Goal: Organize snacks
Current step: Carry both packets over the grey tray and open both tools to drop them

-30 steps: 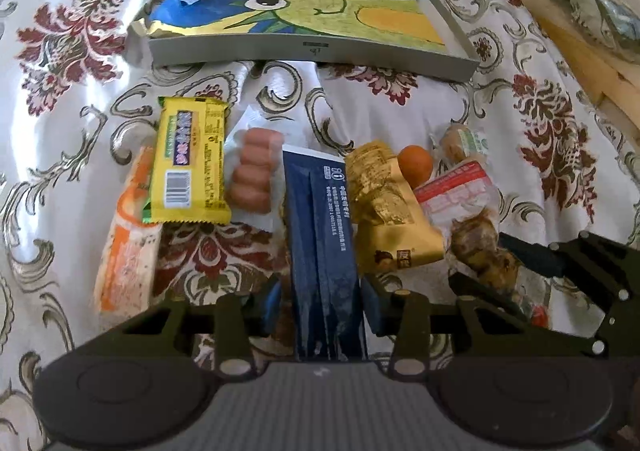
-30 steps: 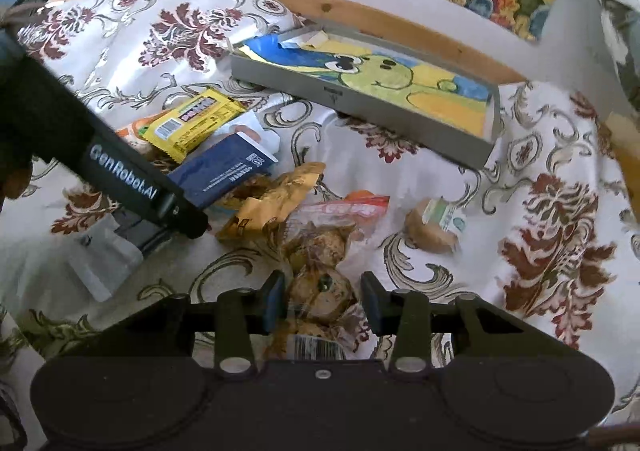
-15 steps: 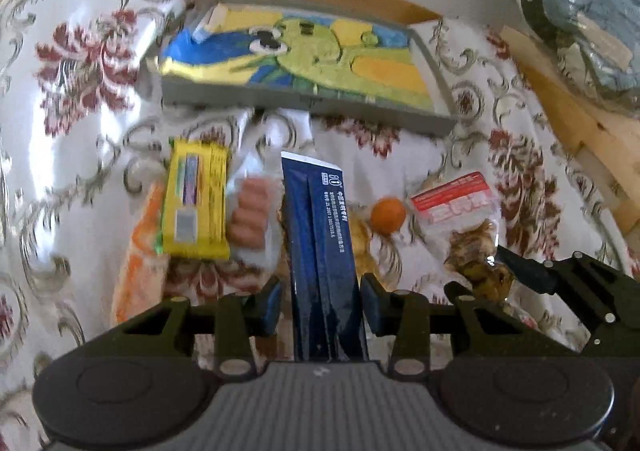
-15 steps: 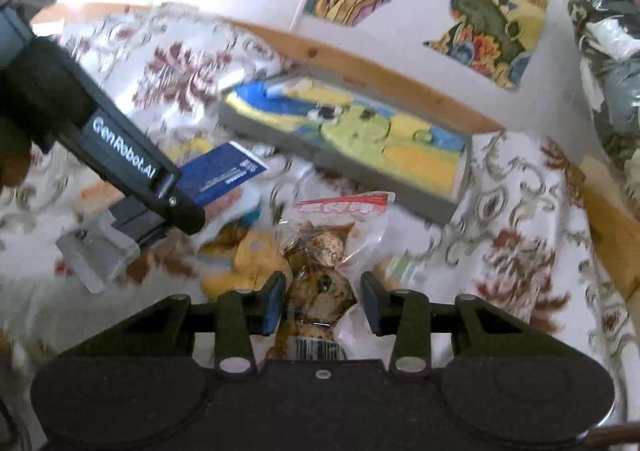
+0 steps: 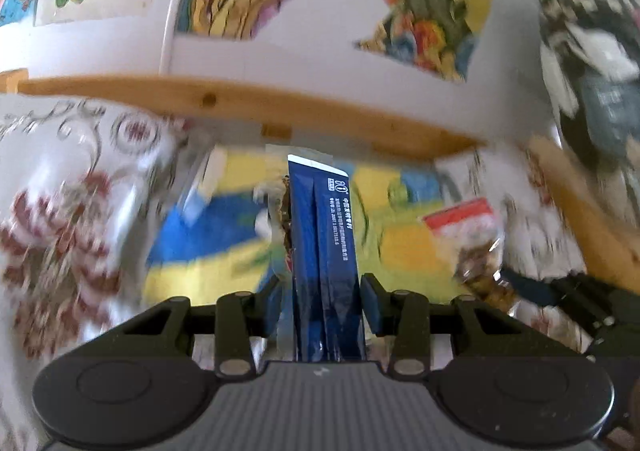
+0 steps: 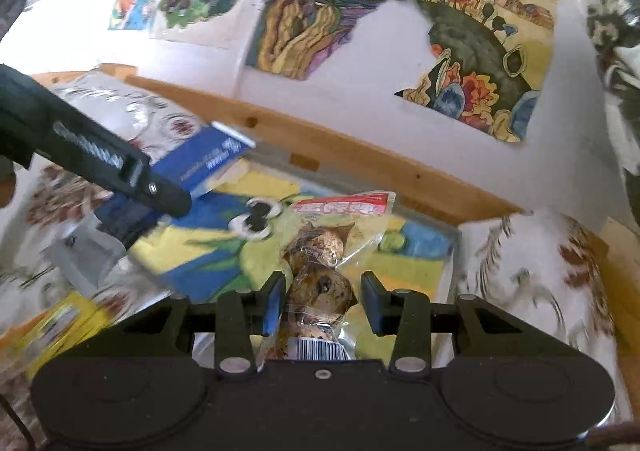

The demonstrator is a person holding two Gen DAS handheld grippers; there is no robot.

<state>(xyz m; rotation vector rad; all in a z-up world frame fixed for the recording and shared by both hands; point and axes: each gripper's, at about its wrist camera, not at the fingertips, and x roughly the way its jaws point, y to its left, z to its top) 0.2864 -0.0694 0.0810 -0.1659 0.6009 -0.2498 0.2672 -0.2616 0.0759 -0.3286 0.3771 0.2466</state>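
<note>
My left gripper point(image 5: 322, 299) is shut on a dark blue snack packet point(image 5: 322, 235), held up in the air over the grey tray point(image 6: 450, 251) with a cartoon picture inside. My right gripper point(image 6: 322, 301) is shut on a clear bag of speckled quail eggs point(image 6: 320, 255) with a red header, also lifted above the tray. In the right wrist view the left gripper point(image 6: 120, 171) and its blue packet point(image 6: 208, 159) hang over the tray's left end. In the left wrist view the egg bag point(image 5: 476, 247) shows at the right, blurred.
The tray lies on a floral cloth point(image 6: 532, 275) against a wooden rail point(image 6: 360, 155) and a white wall with paintings point(image 6: 344, 3). A yellow snack bar point(image 6: 60, 331) lies on the cloth at the lower left, blurred. Bagged clothes point(image 5: 600, 63) hang at the right.
Both grippers have lifted their packets off the cloth and carried them forward over the tray. The other snacks have dropped below and out of the left wrist view.
</note>
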